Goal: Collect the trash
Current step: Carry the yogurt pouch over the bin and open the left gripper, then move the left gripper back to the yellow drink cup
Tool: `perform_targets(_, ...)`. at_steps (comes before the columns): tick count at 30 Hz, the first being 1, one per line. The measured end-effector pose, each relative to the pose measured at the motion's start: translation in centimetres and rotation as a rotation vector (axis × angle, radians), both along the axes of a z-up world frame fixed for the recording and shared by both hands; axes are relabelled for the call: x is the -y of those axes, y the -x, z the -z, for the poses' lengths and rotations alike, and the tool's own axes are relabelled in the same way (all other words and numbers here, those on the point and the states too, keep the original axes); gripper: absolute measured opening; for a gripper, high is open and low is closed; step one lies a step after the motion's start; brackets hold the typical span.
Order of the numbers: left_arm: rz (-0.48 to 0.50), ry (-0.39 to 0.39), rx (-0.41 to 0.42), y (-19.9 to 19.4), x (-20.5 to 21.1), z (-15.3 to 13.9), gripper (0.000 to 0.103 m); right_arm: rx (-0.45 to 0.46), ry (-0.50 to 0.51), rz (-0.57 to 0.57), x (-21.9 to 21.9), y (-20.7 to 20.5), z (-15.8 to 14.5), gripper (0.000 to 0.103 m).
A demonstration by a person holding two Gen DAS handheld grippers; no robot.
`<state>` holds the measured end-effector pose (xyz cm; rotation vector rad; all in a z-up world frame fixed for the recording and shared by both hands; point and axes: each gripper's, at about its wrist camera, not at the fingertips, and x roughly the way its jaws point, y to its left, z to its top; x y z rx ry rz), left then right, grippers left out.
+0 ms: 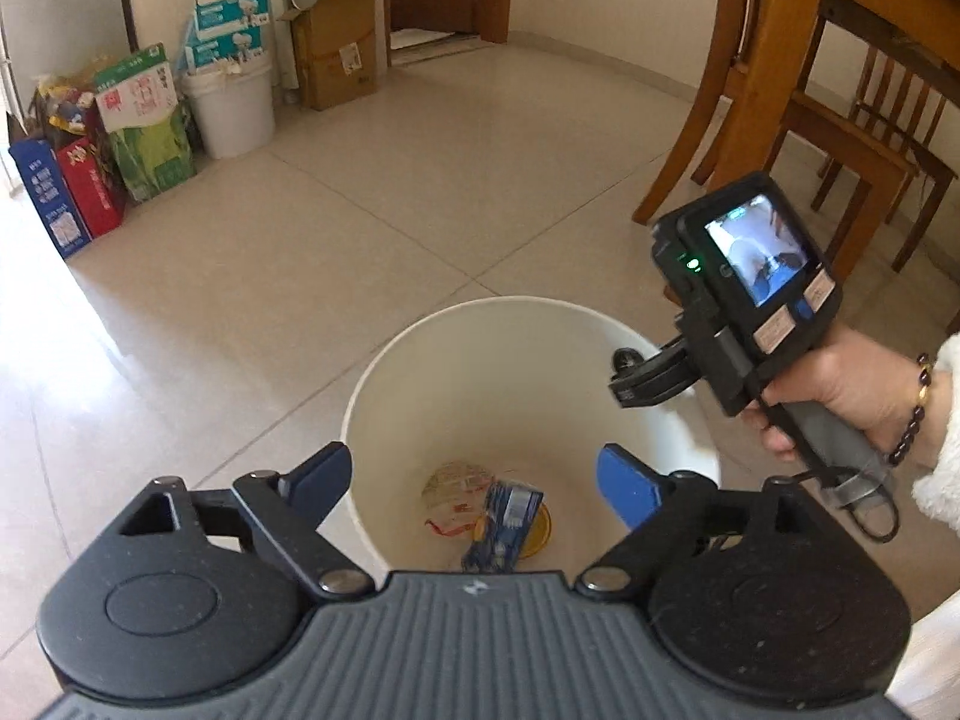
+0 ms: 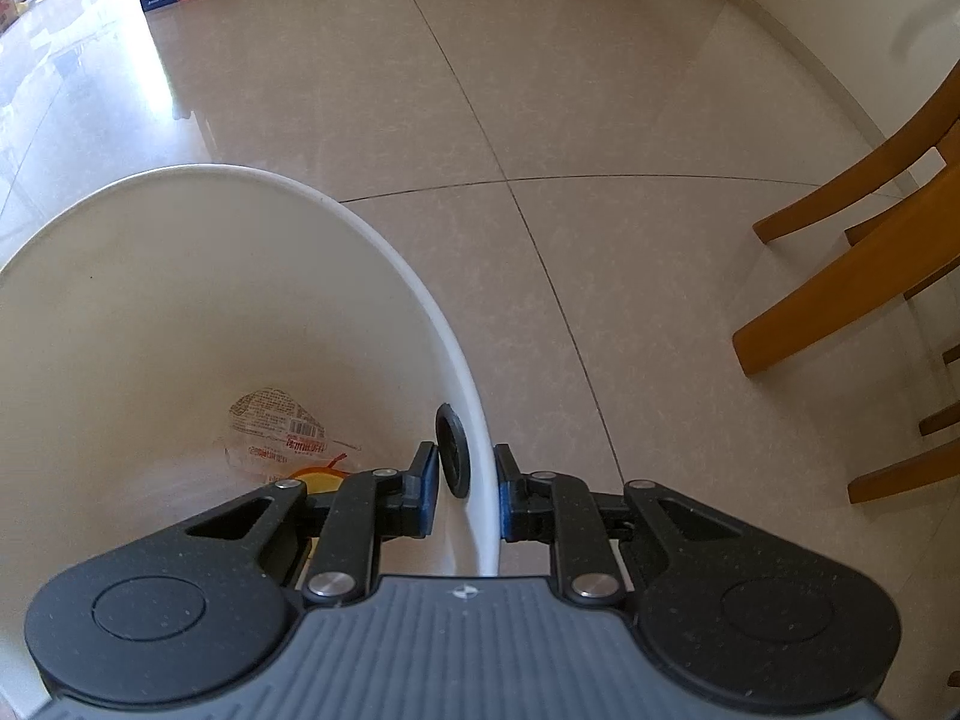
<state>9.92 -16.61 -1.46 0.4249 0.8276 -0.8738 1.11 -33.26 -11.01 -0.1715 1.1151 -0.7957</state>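
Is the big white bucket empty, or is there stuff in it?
Not empty. The white bucket holds a clear wrapper, a blue carton and something yellow at its bottom.

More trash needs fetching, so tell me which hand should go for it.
Left. Its tongs hang open and empty over the white bucket, while the right tongs are shut on the bucket's rim, probably steadying it.

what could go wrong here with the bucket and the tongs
1. The right tongs pinch only the thin rim of the white bucket; a tug could slip the grip or tip the bucket, spilling the blue carton and the wrapper.
2. The left tongs hang open and empty right over the bucket; dipping lower could knock its rim.
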Motion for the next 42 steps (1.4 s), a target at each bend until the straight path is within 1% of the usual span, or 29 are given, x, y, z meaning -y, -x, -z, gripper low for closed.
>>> perform_targets(2, -0.014, -0.015, 0.009, -0.2, -0.5, 0.1, 0.092, -0.002, 0.002, -0.002, 0.0, 0.0, 0.0, 0.021)
perform_targets(8, -0.075, -0.023, -0.013, -0.9, -2.6, 0.9, 0.096, 0.000, -0.004, 0.002, 0.2, 0.1, 0.0, 0.021)
perform_targets(16, -0.198, -0.057, -0.044, -1.5, -6.2, 3.1, 0.096, -0.003, 0.001, 0.003, 0.1, 0.0, 0.2, 0.022)
perform_targets(22, -0.282, -0.049, -0.074, -1.7, -9.0, 4.6, 0.096, -0.006, 0.006, 0.001, 0.0, 0.0, 0.3, 0.022)
perform_targets(25, -0.348, -0.056, -0.086, -1.7, -10.6, 5.9, 0.096, -0.006, 0.007, 0.001, -0.1, 0.0, 0.4, 0.022)
perform_targets(30, -0.471, -0.068, -0.133, -1.5, -13.5, 9.0, 0.096, -0.004, 0.005, 0.002, -0.1, 0.0, 0.4, 0.022)
perform_targets(34, -0.567, -0.097, -0.148, -1.4, -15.7, 11.3, 0.096, -0.005, 0.009, 0.001, -0.1, 0.0, 0.3, 0.022)
perform_targets(38, -0.666, -0.116, -0.188, -1.1, -18.3, 14.2, 0.096, -0.005, 0.010, 0.002, -0.2, 0.0, 0.3, 0.022)
perform_targets(42, -0.730, -0.157, -0.198, -1.1, -19.9, 17.0, 0.096, -0.006, 0.010, 0.001, -0.2, 0.0, 0.3, 0.022)
